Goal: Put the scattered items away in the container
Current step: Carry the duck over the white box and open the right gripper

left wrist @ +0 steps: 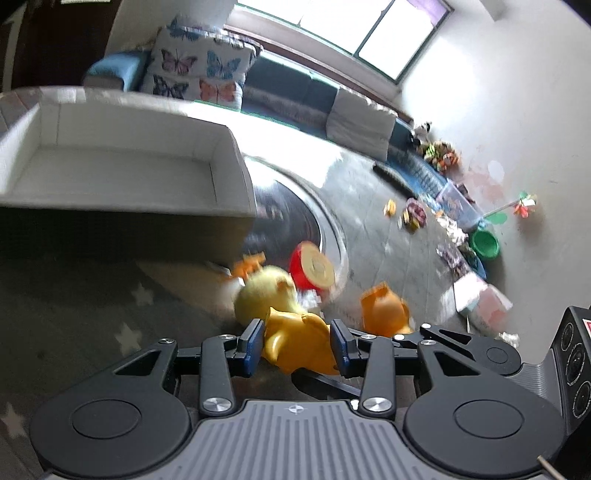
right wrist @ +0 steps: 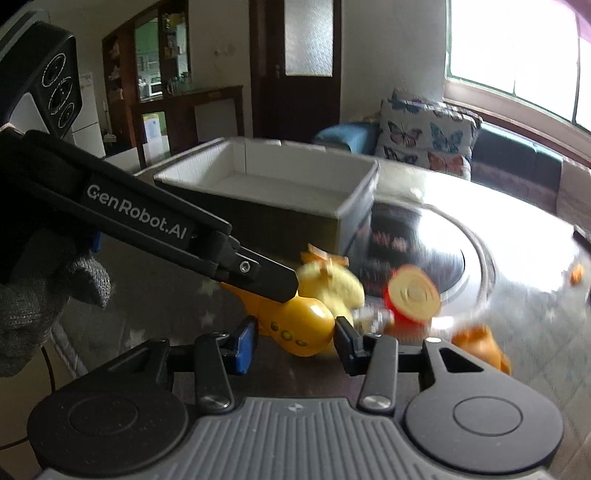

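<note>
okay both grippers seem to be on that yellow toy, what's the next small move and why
Probably lift the yellow toy a bit higher and carry it toward the white box. Both the left gripper and right gripper have their jaws around it, and the box stands open and looks empty just behind, its wall higher than the toy.

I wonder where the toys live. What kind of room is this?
Probably a living room at home: a sofa with butterfly cushions under a big window, and toys scattered along the wall.
</note>
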`<state>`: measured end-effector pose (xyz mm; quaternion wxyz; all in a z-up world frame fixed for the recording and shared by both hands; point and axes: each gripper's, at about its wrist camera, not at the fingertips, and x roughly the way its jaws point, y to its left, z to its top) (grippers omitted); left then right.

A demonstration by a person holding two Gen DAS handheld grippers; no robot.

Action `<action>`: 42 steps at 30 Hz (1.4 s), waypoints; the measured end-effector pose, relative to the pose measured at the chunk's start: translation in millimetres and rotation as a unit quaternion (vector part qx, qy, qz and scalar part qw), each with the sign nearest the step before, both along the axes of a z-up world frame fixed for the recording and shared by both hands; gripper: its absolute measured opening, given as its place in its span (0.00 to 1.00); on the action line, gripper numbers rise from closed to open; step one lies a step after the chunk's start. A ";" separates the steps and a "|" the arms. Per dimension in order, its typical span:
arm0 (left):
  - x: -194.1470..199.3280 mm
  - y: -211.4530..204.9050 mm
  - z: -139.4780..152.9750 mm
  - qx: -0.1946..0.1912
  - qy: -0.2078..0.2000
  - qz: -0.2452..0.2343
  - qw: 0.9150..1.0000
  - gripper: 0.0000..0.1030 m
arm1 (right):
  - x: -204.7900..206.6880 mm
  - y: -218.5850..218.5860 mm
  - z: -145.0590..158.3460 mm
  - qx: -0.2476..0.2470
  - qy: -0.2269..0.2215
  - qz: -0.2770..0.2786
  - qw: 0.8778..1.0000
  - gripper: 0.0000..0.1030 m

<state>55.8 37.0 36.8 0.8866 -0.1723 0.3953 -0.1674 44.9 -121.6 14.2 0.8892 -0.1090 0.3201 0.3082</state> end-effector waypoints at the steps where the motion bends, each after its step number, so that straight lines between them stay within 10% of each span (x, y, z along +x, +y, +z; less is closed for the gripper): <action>1: 3.3 2.8 3.7 0.002 -0.005 0.004 1.000 0.41 | 5.3 4.2 2.6 0.001 -0.006 0.002 1.000 0.43; 22: 125.4 56.5 10.1 0.019 -0.005 0.062 0.998 0.41 | 145.4 79.7 4.4 0.010 -0.022 0.016 1.000 0.43; 42: 138.6 65.7 -12.2 0.002 0.032 0.063 0.997 0.35 | 134.2 80.2 -2.2 0.003 -0.023 0.019 1.000 0.44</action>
